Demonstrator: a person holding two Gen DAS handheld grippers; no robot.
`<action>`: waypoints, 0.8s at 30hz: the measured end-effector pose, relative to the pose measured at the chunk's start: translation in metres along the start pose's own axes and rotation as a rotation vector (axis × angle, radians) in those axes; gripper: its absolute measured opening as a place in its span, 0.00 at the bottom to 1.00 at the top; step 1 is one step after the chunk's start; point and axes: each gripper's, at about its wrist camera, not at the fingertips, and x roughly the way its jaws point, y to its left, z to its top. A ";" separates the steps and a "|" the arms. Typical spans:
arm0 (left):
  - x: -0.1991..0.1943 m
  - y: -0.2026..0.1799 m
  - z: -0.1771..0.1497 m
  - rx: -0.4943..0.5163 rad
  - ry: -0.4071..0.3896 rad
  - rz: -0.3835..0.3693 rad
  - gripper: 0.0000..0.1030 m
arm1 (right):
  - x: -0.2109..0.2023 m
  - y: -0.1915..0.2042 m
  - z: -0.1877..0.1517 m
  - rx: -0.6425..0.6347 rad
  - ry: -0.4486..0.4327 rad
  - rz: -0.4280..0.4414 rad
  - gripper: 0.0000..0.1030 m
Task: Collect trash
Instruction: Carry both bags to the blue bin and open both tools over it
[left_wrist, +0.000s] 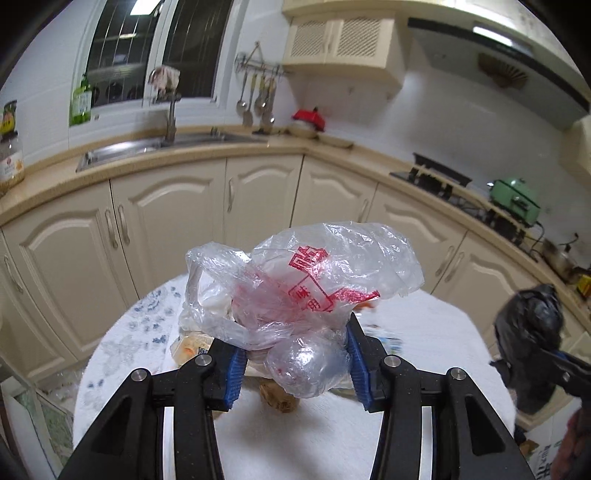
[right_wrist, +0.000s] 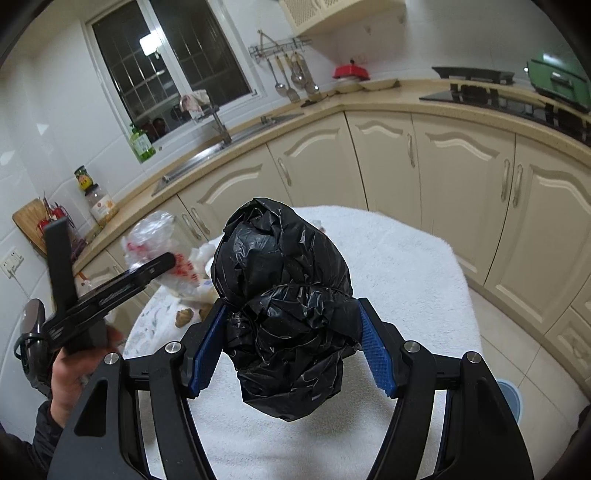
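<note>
Clear plastic bag (left_wrist: 295, 295) w/ red print pinched between left gripper (left_wrist: 295, 369) fingers, black trash bag (right_wrist: 288, 306) squeezed by right gripper (right_wrist: 291, 350) fingers, both held above white table (right_wrist: 406, 277), brown scrap (left_wrist: 277, 398) lying on table, cabinets (left_wrist: 177, 221) seen behind table.

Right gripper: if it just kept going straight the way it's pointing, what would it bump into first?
The right gripper already grips the black trash bag, so that leads. Beyond it lies the white towel-covered table, then probably the cream cabinet doors, though depth is hard to judge here.
</note>
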 end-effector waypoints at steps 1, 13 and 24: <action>-0.008 -0.001 -0.001 0.004 -0.011 -0.007 0.42 | -0.005 0.000 0.000 -0.001 -0.010 -0.002 0.67; -0.102 -0.036 -0.035 0.078 -0.101 -0.049 0.42 | -0.056 -0.003 0.002 0.014 -0.113 -0.007 0.67; -0.143 -0.091 -0.049 0.176 -0.133 -0.147 0.42 | -0.113 -0.040 0.001 0.075 -0.220 -0.054 0.67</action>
